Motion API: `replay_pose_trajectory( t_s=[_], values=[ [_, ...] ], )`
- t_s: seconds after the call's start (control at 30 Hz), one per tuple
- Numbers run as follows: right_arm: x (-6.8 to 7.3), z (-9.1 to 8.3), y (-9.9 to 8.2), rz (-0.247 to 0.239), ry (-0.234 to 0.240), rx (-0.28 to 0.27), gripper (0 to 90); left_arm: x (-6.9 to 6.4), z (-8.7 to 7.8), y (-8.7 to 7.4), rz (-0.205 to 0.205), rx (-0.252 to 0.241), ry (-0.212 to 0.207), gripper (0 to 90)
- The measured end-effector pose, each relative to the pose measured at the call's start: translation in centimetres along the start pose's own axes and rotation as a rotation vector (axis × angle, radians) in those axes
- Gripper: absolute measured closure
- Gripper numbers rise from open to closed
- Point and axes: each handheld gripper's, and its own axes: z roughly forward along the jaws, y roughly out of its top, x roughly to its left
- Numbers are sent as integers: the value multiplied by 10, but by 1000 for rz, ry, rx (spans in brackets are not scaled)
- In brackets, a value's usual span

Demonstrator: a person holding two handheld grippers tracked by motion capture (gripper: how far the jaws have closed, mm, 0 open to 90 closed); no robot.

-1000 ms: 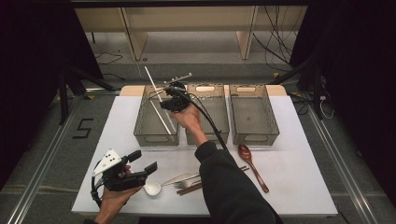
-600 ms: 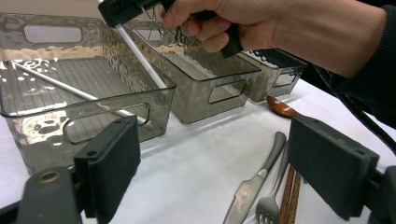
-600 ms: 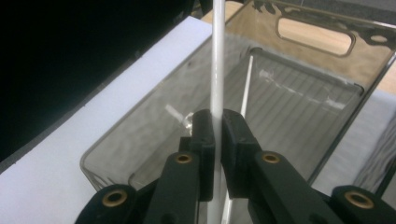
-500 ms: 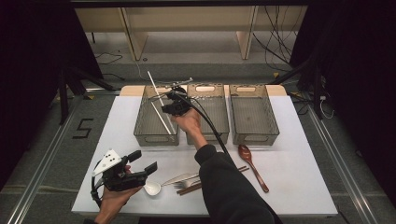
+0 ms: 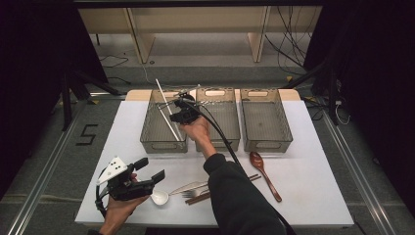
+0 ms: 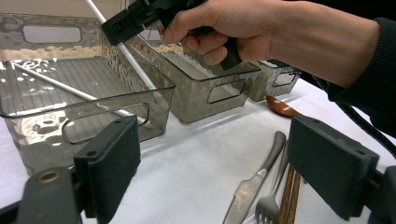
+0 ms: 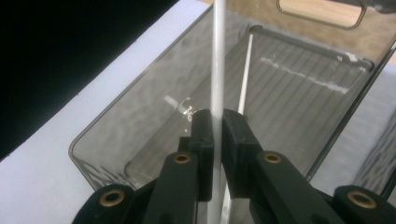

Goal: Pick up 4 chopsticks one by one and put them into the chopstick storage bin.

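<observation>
Left gripper [image 5: 152, 175]: held low at the near left of the table [image 5: 318, 196], jaws spread wide with nothing between them. Just beyond it lie a white spoon [image 5: 159, 197], a knife [image 5: 188, 187], a fork [image 5: 195, 193] and brown chopsticks [image 5: 205, 194]; a brown spoon [image 5: 264, 174] lies further right. Right gripper [image 7: 217, 135]: positioned over the left bin [image 5: 151, 137] of three, jaws pinching a white chopstick [image 7: 217, 60] (it slants steeply, upper end above the bin's far rim). A second white chopstick [image 6: 56, 86] lies on that bin's floor.
</observation>
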Motion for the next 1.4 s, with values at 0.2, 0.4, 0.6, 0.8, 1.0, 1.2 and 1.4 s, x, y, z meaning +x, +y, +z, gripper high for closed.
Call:
replay_pose_trajectory(
  t_s=[0.2,0.4,0.6,0.8,1.0,1.2,1.4],
  values=[
    [-4,-4,-1,13,14,3,778,0,0,0,-1,-1,1,169],
    [-5,-13,1,4,29,-11,737,0,0,0,1,1,2,169],
    [-5,-27,3,-43,63,-17,608,0,0,0,-1,0,3,169],
    [-3,-52,2,-109,94,6,433,0,0,0,-3,-2,4,169],
    [-1,-86,-16,-212,122,14,396,0,0,0,0,2,8,169],
    [-8,-120,-43,-267,126,22,363,0,1,-1,1,5,12,169],
    [-13,-145,-72,-318,118,37,344,0,1,-1,3,7,15,169]
  ],
)
